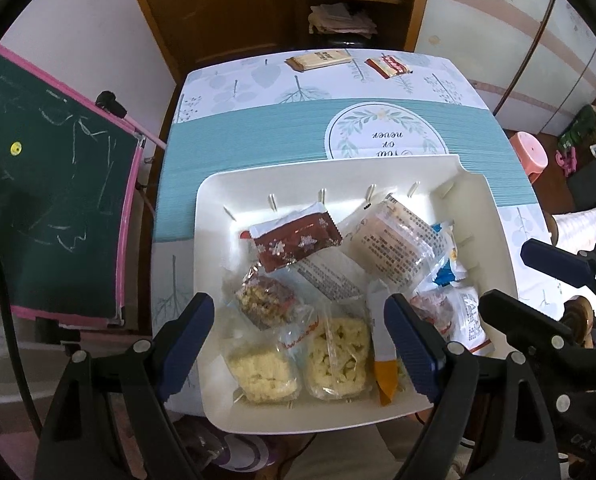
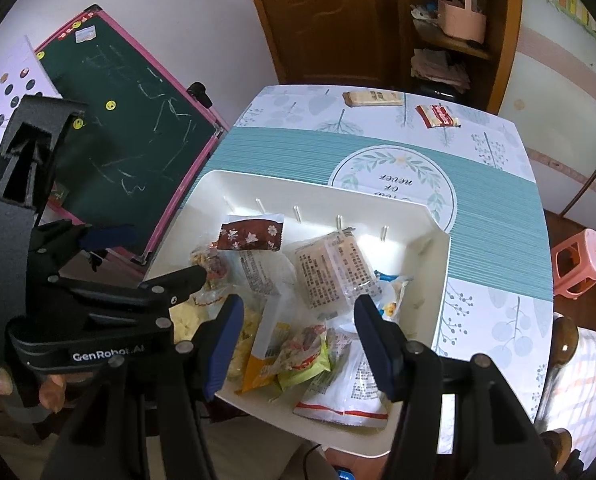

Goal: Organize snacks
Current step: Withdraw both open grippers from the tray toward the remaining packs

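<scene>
Both grippers are hovering spread and empty over the white tray's [image 1: 214,208] near end: the left gripper [image 1: 298,344] above two pale rice-crisp packs [image 1: 294,360], the right gripper [image 2: 298,344] above an orange-tipped sachet [image 2: 264,354]. Roughly ten wrapped snacks are lying jumbled inside the tray. These are looking light, crinkly and slippery, likely crushable, so pinching a sealed edge seems wisest. Two more bars, a tan bar [image 1: 317,60] and a red bar [image 1: 387,66], are waiting at twelve o'clock on the table [image 1: 238,128].

White tray [image 1: 218,216] near table edge, heaped with wrapped snacks [image 1: 298,240]; two wrapped bars [image 1: 317,60] [image 1: 389,66] lie apart at the far side.
</scene>
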Available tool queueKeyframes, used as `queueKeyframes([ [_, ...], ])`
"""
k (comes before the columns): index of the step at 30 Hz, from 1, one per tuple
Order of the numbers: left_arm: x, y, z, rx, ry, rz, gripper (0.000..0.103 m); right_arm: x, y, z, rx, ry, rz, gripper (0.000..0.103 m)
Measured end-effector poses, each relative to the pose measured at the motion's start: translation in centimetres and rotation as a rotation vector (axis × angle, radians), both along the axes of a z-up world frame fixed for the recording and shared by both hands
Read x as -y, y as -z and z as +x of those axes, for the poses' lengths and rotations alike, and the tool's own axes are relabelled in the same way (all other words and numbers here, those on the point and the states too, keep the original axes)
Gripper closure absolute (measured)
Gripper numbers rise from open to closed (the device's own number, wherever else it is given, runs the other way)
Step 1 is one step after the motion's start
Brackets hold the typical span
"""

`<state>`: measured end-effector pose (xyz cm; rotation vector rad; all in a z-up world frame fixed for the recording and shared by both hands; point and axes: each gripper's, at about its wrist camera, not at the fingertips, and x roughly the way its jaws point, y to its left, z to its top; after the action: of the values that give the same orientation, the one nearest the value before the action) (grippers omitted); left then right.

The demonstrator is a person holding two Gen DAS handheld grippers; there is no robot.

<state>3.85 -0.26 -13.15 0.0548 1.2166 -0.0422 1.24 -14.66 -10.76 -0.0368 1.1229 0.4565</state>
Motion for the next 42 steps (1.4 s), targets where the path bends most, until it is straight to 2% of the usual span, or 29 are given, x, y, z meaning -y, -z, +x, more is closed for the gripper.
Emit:
queueKeyframes([
  [8, 0.3, -0.8, 2.9, 0.002, 0.031, 0.013, 0.017, 0.8, 0.5, 2.4, -0.014, 0.038, 0.008, 0.045],
  [15, 1.1, -3.4, 7.8, 0.061, 0.123, 0.066, 0.017, 2.6, -0.4, 6.9, -0.014, 0.097, 0.011, 0.045],
  [23, 2.5, -7.4, 17.7, 0.12, 0.32, 0.173, 0.015, 5.2, -3.8, 14.9, 0.053, 0.155, -0.051, 0.045],
  [29, 3.8, -8.6, 26.1, 0.152, 0.396, 0.202, 0.014, 7.0, -6.7, 22.5, 0.085, 0.215, -0.047, 0.045],
  [33, 4.8, -7.2, 32.4, 0.124, 0.454, 0.192, 0.014, 7.5, -7.1, 27.5, 0.083, 0.253, -0.061, 0.039],
  [35, 5.4, -5.8, 34.7, 0.126, 0.494, 0.227, 0.014, 7.9, -6.6, 30.2, 0.06, 0.276, -0.059, 0.038],
  [38, 6.3, -2.7, 37.8, 0.114, 0.545, 0.272, 0.014, 8.6, -4.2, 34.2, -0.012, 0.327, -0.035, 0.038],
  [42, 6.9, 2.0, 41.0, 0.035, 0.568, 0.255, 0.014, 9.3, 1.3, 38.9, -0.139, 0.408, -0.013, 0.037],
])
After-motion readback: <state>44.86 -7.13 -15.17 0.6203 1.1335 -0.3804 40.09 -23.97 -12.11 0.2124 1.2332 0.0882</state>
